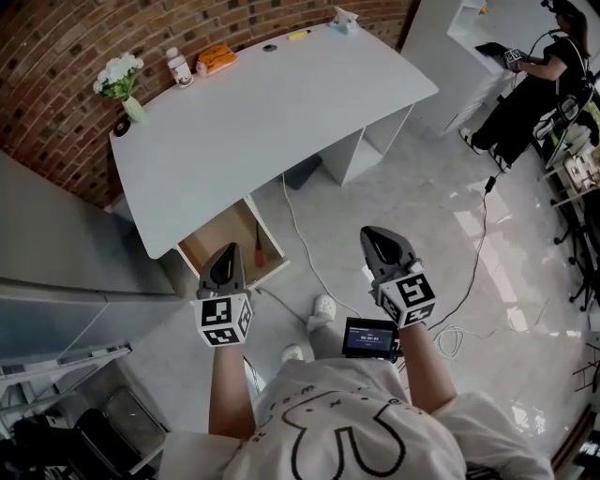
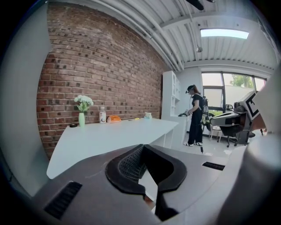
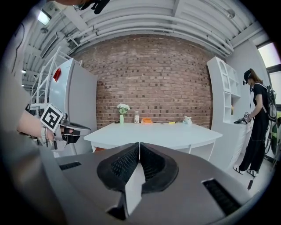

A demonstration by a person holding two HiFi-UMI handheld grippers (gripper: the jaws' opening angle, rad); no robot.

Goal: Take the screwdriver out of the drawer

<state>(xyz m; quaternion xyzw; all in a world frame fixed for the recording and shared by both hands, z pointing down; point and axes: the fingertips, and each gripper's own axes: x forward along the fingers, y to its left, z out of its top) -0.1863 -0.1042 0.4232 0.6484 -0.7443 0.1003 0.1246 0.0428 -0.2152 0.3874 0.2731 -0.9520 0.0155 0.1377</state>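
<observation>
The wooden drawer (image 1: 214, 240) stands pulled out under the front left of the white desk (image 1: 272, 112). A red-handled screwdriver (image 1: 259, 254) lies inside it near its right wall. My left gripper (image 1: 228, 250) hangs over the drawer's front edge, just left of the screwdriver, with its jaws shut and nothing between them. My right gripper (image 1: 374, 232) is off to the right above the floor, also shut and empty. In the left gripper view the closed left gripper (image 2: 141, 147) points at the desk (image 2: 109, 138). The right gripper view shows the right gripper (image 3: 139, 144) facing the desk (image 3: 153, 134) too.
On the desk's far edge stand a flower vase (image 1: 123, 82), a bottle (image 1: 179, 67), an orange packet (image 1: 217, 58) and a tissue box (image 1: 344, 21). A grey cabinet (image 1: 56, 253) is at the left. A white cable (image 1: 305, 253) crosses the floor. A person (image 1: 530, 89) stands far right.
</observation>
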